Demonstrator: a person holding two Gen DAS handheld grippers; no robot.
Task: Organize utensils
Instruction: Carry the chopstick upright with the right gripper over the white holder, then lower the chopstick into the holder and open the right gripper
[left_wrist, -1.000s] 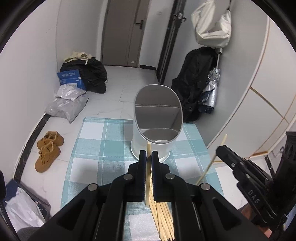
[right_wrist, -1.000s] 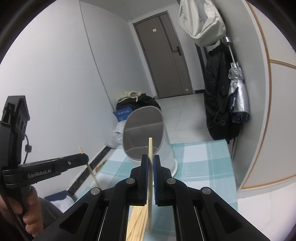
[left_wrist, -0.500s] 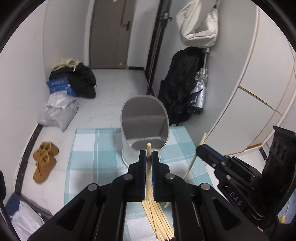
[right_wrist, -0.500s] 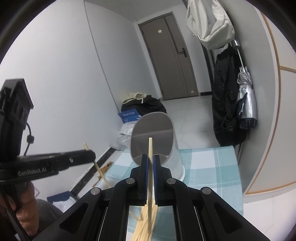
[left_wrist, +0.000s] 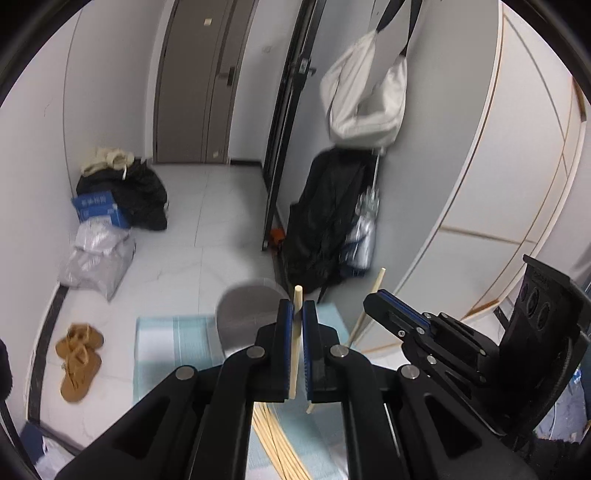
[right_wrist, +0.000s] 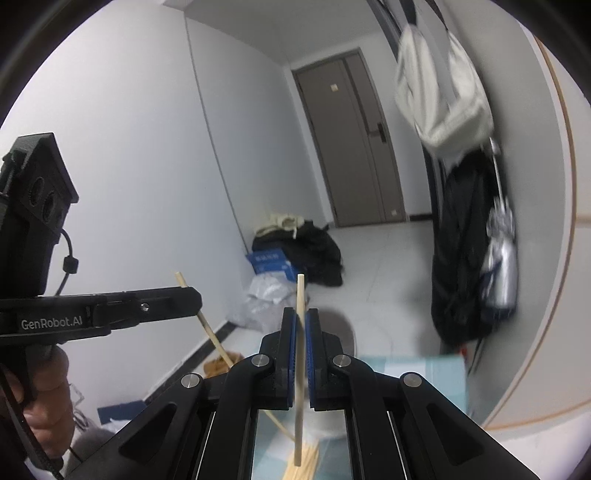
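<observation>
My left gripper (left_wrist: 296, 306) is shut on a single pale wooden chopstick (left_wrist: 294, 354) that stands upright between its blue pads. To its right, my right gripper (left_wrist: 373, 301) pinches a second chopstick (left_wrist: 377, 284), which slants. In the right wrist view the right gripper (right_wrist: 301, 314) is shut on its chopstick (right_wrist: 300, 291). The left gripper (right_wrist: 194, 298), held by a hand, shows at the left with its stick (right_wrist: 208, 326). A white oval utensil holder (left_wrist: 245, 314) stands below and beyond both, blurred. Several loose chopsticks (left_wrist: 280, 448) lie on the teal checked cloth (left_wrist: 166, 332).
Brown shoes (left_wrist: 77, 360), grey bags (left_wrist: 98, 254) and a blue box (left_wrist: 98, 206) sit on the floor at the left. A black coat (left_wrist: 325, 221), a folded umbrella (left_wrist: 364, 229) and a white bag (left_wrist: 364, 99) hang at the right wall. A grey door (left_wrist: 192, 81) is at the back.
Both grippers have risen, each still pinching its chopstick. The holder and the cloth now sit lower and smaller in both views, and more of the room shows.
</observation>
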